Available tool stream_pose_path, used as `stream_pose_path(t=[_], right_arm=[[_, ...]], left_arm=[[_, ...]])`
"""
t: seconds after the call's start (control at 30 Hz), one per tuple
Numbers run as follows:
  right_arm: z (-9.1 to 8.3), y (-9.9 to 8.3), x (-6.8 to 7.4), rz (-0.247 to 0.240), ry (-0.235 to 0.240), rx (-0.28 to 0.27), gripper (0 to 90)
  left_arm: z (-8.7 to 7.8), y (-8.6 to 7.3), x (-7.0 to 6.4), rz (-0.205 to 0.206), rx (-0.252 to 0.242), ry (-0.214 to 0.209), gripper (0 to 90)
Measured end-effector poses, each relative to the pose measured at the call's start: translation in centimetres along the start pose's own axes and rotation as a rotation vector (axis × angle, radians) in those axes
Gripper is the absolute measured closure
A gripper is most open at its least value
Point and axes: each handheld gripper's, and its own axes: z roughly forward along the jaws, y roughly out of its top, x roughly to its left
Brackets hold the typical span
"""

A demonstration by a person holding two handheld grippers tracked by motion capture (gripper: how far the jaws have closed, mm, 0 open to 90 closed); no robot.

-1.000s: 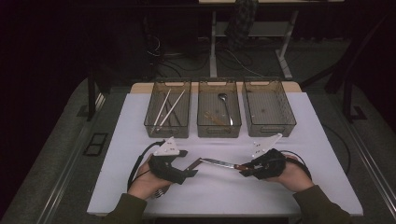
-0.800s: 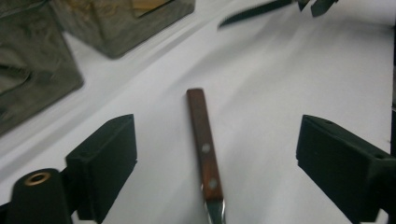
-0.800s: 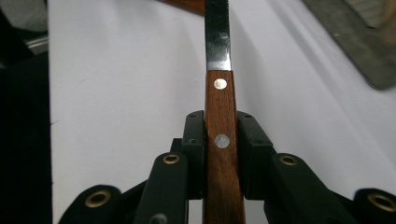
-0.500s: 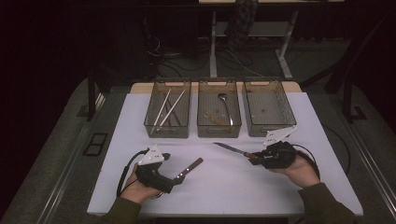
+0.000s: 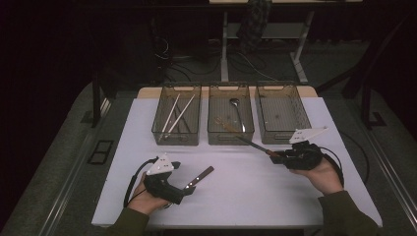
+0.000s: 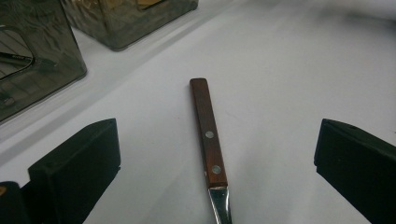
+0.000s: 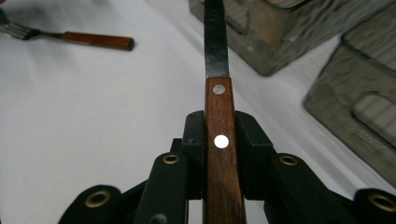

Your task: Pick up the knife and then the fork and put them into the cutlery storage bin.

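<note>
Counter [image 5: 246,196]: white top, three smoked-plastic bins in a row at the far edge. Left bin [image 5: 176,135] holds pale chopsticks [image 5: 177,114]; middle bin [image 5: 230,133] holds a spoon [image 5: 237,110]; right bin [image 5: 282,132] looks nearly bare.

Right gripper [image 5: 280,158]: raised just in front of the middle and right bins, jaws closed tight on the wooden handle of a knife [image 7: 219,140]. Its dark blade points up and away toward the bins; in the high view the tip reaches about to the near wall of the middle bin. Two rivets show on the handle, one just beyond the jaws.

Left gripper [image 5: 183,192]: low over the near-left counter, jaws spread wide and holding nothing. A fork [image 6: 208,140] with matching riveted wooden handle lies flat on the counter between them, handle end pointing away; not touched.

Step in hand, as I judge it: sorting cutlery by kind, knife in transit, fork waiting. Next move likely calls for carrying the knife over a bin rim, the right one probably, then tilting it down before the jaws let go. Fork needs the left jaws lowered around it.

Writing, brands, labels: none legible.
</note>
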Motion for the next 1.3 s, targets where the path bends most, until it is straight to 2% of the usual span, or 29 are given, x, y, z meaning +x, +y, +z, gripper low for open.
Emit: stream_pose_path(t=[0.5, 0.93, 1.3], right_arm=[[-2.4, 0.1, -3.2, 0.128, -0.104, -0.078, 75.3], [-3.4, 0.9, -6.2, 0.22, -0.175, -0.156, 75.3], [-3.9, 2.9, -8.4, 0.276, -0.264, -0.158, 75.3]], left_arm=[[0.2, -0.1, 0.0, -0.004, 0.003, -0.006, 0.0], [0.2, -0.2, 0.0, -0.008, 0.002, -0.007, 0.0], [0.2, -0.1, 0.0, -0.008, -0.004, -0.009, 0.0]])
